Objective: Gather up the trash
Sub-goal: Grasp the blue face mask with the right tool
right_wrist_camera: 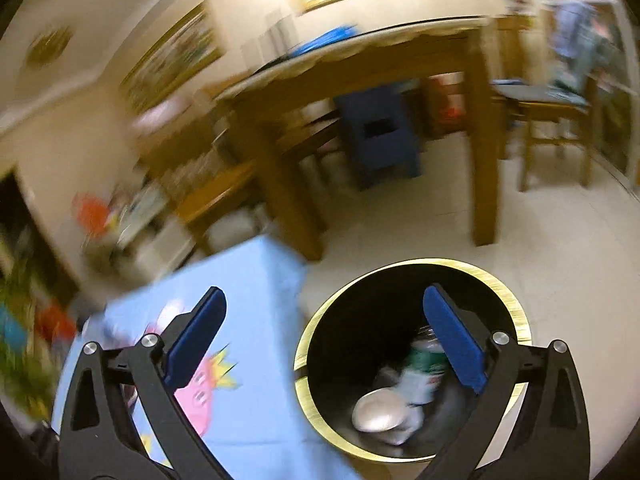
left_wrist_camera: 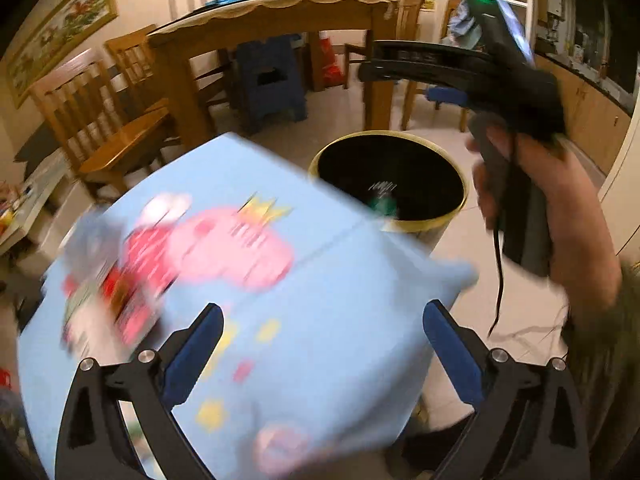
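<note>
Step in hand, as judged: drop done, go back for more trash.

Left gripper [left_wrist_camera: 320, 344]: fingers spread wide, nothing between them, over the blue cloth [left_wrist_camera: 320, 320] on the low table. Right gripper [right_wrist_camera: 324, 340]: also wide open and empty, above the bin [right_wrist_camera: 516, 320].

Trash location: bin already holds a can [right_wrist_camera: 424, 360] w/ green label, a pale round lid or bowl [right_wrist_camera: 376, 412] and crumpled white bits. More trash, a blurred red/white wrapper pile [left_wrist_camera: 116, 292], lies on the cloth's left part.

Procedure: keep left fingers open, line up on wrapper pile, close only once it sits between the pads. Keep the right one clear of the bin rim.

View diff: left cam shows the wrappers, plus the right hand [left_wrist_camera: 532, 200] holding its tool. Right cam shows the bin's contents; the left cam gives barely a glimpse of them.
</note>
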Demonstrator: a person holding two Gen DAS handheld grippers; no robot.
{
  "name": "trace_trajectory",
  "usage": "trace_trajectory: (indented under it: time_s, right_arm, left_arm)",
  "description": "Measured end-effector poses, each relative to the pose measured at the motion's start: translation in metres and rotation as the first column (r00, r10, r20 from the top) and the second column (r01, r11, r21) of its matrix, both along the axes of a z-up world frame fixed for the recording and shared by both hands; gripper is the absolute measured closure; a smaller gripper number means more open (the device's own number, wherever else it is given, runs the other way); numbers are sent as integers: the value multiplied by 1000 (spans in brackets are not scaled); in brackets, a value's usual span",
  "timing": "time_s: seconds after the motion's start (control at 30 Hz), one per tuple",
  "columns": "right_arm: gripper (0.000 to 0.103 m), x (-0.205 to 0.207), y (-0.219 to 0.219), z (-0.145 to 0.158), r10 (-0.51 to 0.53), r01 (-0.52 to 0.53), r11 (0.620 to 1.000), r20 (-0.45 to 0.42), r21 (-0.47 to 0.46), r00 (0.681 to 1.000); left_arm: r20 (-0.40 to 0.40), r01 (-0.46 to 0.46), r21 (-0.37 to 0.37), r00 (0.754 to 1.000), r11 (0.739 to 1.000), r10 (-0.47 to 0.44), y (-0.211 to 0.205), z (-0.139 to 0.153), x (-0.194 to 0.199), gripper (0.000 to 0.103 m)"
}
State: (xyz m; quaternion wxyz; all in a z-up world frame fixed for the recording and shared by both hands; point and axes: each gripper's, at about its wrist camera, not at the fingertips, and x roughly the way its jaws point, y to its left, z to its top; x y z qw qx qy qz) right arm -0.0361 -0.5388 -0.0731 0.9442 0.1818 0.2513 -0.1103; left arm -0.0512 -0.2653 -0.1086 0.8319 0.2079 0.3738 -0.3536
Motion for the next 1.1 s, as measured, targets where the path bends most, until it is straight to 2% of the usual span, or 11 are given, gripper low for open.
trace_trajectory:
  time_s: [0.13,0.27,0.37,0.43,0.53,0.6,0.7,0.77,0.8,0.87,1.1]
  right_arm:
    - [6,29,72,-5,253,-253,965,6,74,967]
    - [6,64,156,-3,434,-433,897,3,87,901]
    - [6,91,191,-9,487,-479,862,-11,164,873]
    - [6,120,209,-18,485,-463,851,-32,246,874]
    - [23,159,223,-31,485,-440,834,-64,333,872]
    - [25,182,237,-39,485,-422,842,-130,335,865]
    - [29,201,250,-52,514,-433,813,-130,390,848]
    - [56,206,250,-56,516,-432,799,-108,419,850]
    - [63,210,250,-59,522,-429,787,-108,445,846]
    - [99,215,251,-68,513,-396,791,-153,466,845]
    - [99,192,237,-54,525,-439,777,-81,450,847]
  left_arm:
    - [68,-122,17,990,992,121,75,-1,0,7]
    - [84,-301,-19,950,954,301,147,6,27,7]
    - [43,-419,-52,906,907,421,196,9,51,7]
    - [37,-450,-75,891,890,453,218,13,55,7]
    - [28,-472,-104,879,876,477,237,17,58,7]
    - [5,-482,-118,874,868,486,244,15,60,7]
    - [-26,-498,-132,866,857,499,257,9,63,7]
    - [-40,-503,-136,863,853,503,261,9,66,7]
    - [-43,-507,-138,862,851,506,265,8,64,7]
    - [-54,-511,-142,859,848,509,268,7,66,7]
    - [-89,-525,-143,851,839,517,272,3,70,7]
